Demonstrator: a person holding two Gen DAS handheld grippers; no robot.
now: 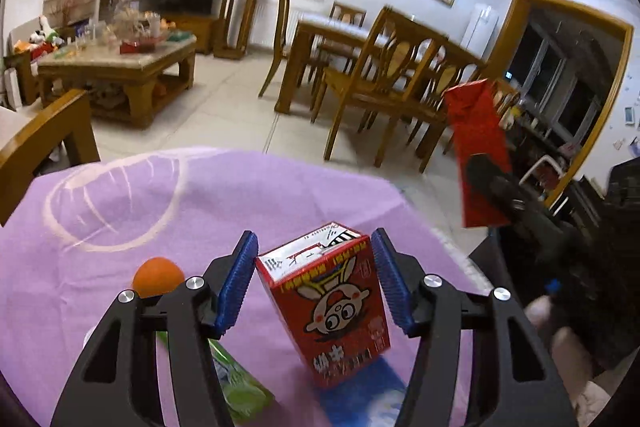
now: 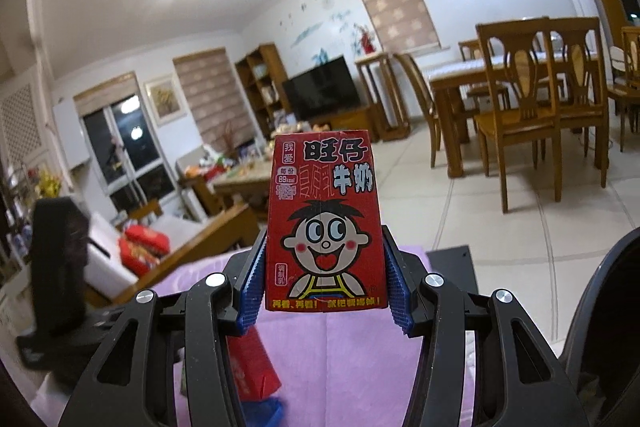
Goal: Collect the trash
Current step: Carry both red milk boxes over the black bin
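A red milk carton [image 1: 332, 303] with a cartoon face hangs tilted over the purple cloth [image 1: 180, 211]. My left gripper [image 1: 316, 267] is shut on it, blue pads [image 1: 236, 283] pressing both sides. A second red milk carton [image 2: 324, 223] stands upright in my right gripper [image 2: 324, 287], which is shut on its lower sides. In the left wrist view this second carton [image 1: 474, 131] appears raised at the right, past the cloth's edge. On the cloth lie an orange ball [image 1: 158, 277], a green packet [image 1: 240, 387] and a blue packet [image 1: 360, 395].
Wooden dining chairs [image 1: 376, 87] and a dining table [image 1: 320, 31] stand beyond the cloth. A cluttered coffee table [image 1: 120, 63] is at the left. A person's hand [image 1: 560, 339] shows at the lower right. A dark rounded object [image 2: 600, 307] rises at the right edge.
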